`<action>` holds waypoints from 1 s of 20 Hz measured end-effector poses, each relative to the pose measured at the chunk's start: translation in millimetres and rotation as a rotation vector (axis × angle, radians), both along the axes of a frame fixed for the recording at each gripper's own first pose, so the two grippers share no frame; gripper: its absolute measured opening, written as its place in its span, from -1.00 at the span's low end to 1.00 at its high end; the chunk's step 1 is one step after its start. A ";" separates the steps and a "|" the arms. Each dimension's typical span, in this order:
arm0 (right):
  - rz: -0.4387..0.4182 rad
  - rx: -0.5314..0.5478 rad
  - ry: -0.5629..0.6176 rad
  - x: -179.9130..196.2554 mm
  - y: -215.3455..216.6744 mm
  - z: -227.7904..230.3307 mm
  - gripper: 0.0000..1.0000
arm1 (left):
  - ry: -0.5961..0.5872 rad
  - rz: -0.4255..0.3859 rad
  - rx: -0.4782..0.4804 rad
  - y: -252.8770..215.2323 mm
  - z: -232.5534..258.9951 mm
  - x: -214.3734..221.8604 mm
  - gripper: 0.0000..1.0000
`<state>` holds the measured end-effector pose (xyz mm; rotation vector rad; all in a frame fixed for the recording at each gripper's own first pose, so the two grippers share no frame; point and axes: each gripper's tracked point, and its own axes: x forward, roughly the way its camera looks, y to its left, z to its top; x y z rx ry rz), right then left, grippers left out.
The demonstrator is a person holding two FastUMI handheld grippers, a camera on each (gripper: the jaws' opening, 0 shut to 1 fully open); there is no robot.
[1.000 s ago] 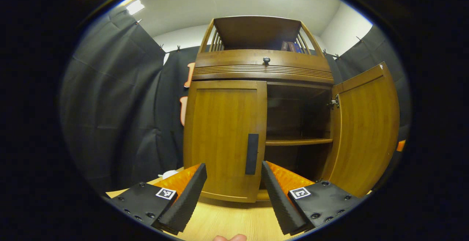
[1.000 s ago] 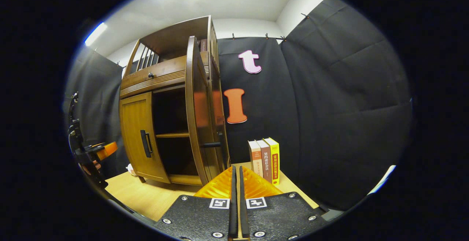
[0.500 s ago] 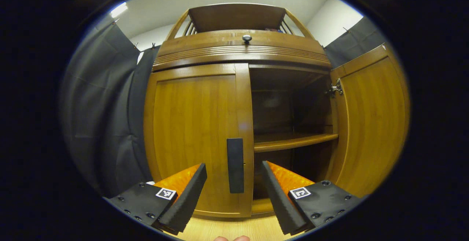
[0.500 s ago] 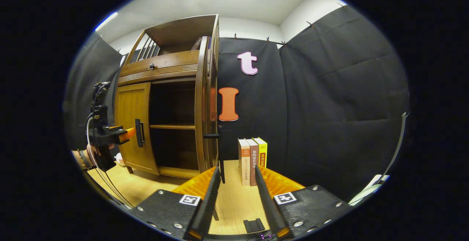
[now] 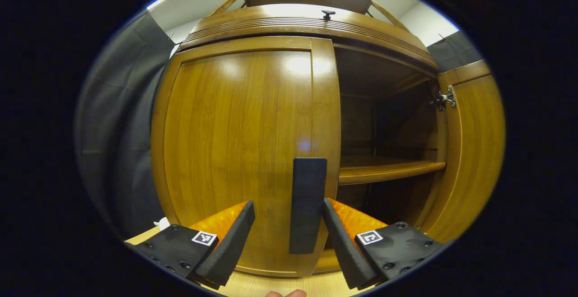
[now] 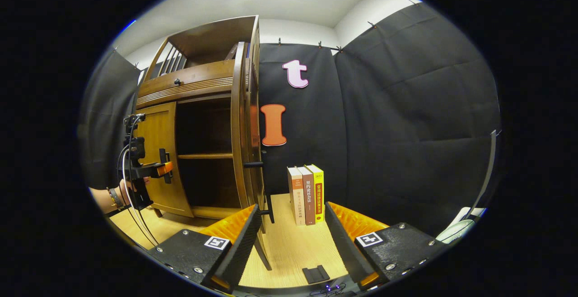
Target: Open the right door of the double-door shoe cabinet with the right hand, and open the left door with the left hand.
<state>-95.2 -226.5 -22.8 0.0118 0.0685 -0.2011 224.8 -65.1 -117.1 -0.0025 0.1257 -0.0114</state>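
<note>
Booth w/ black cloth walls, light wood tabletop (image 6: pixel 293 247), white ceiling.

L gripper (image 5: pixel 289 234): jaws wide apart, holding nothing; left door handle (image 5: pixel 308 204) sits between the two fingers, gap on both sides, no contact visible. In right gripper view the L gripper (image 6: pixel 160 169) is at that handle, held by a hand (image 6: pixel 131 187) w/ bracelet on wrist.

R gripper (image 6: pixel 291 243): jaws spread wide, nothing gripped, over the tabletop beside the right door (image 6: pixel 241 130).

Shoe cabinet (image 6: pixel 198 121): glossy brown wood, ribbed band + small dark knob (image 5: pixel 327 14) up top, open railed shelf above. Left door (image 5: pixel 244 152) closed, flush w/ frame. Handle = dark flat bar, long axis vertical, on door's inner edge. Right door (image 5: pixel 469 152) swung out wide, seen nearly edge-on from R cam; its handle (image 6: pixel 254 164) sticks out sideways. Metal hinge (image 5: pixel 445 98) at top inside. Inner shelf (image 5: pixel 388 170) horizontal, interior dark, contents hard to make out.

Three books (image 6: pixel 307 194) upright on tabletop right of cabinet. Small dark piece (image 6: pixel 315 273) on the tabletop between R fingers, unclear what. Cabinet base cut off in left gripper view.
</note>
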 end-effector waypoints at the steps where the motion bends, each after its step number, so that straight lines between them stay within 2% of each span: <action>1: -0.005 0.002 -0.003 0.1 0.7 0.5 0.73 | -0.002 -0.008 0.000 2.0 -1.0 5.0 0.86; 6: -0.021 0.004 -0.001 -2.9 8.9 0.6 0.73 | -0.005 -0.064 -0.020 -4.3 -2.0 10.8 0.80; 7: -0.025 0.005 0.002 -2.3 10.7 -0.7 0.73 | -0.005 -0.079 -0.017 -8.5 -2.8 12.9 0.73; 10: -0.034 0.007 0.008 -7.8 12.8 -2.5 0.73 | -0.025 -0.125 0.016 -22.3 0.7 11.3 0.15; 12: -0.039 0.009 0.007 -9.6 14.8 -3.2 0.73 | -0.030 -0.113 0.030 -21.9 2.8 11.8 -0.23; 13: -0.040 0.007 0.006 -11.4 15.4 -2.9 0.73 | -0.021 -0.112 0.014 -21.8 1.0 11.6 -0.17; 14: -0.041 0.005 0.004 -13.5 16.1 -2.3 0.84 | -0.008 -0.112 0.006 -22.3 -0.4 11.2 -0.34; 15: -0.041 0.004 0.003 -15.4 15.9 -1.1 0.84 | -0.001 -0.112 0.006 -22.9 -1.8 10.6 -0.39; 16: -0.041 0.003 0.002 -15.3 16.4 0.1 0.73 | 0.010 -0.106 0.024 -21.6 -1.6 8.7 -0.40; 18: -0.044 0.003 -0.001 -15.4 15.6 1.8 0.73 | 0.021 -0.087 0.033 -16.9 2.0 3.2 -0.31; 19: -0.044 0.005 0.001 -15.8 15.2 1.0 0.84 | 0.023 -0.084 0.021 -17.0 2.4 -2.8 -0.32; 20: -0.039 0.006 0.000 -14.7 16.1 0.3 0.84 | 0.028 -0.083 0.015 -17.0 3.1 -10.2 -0.33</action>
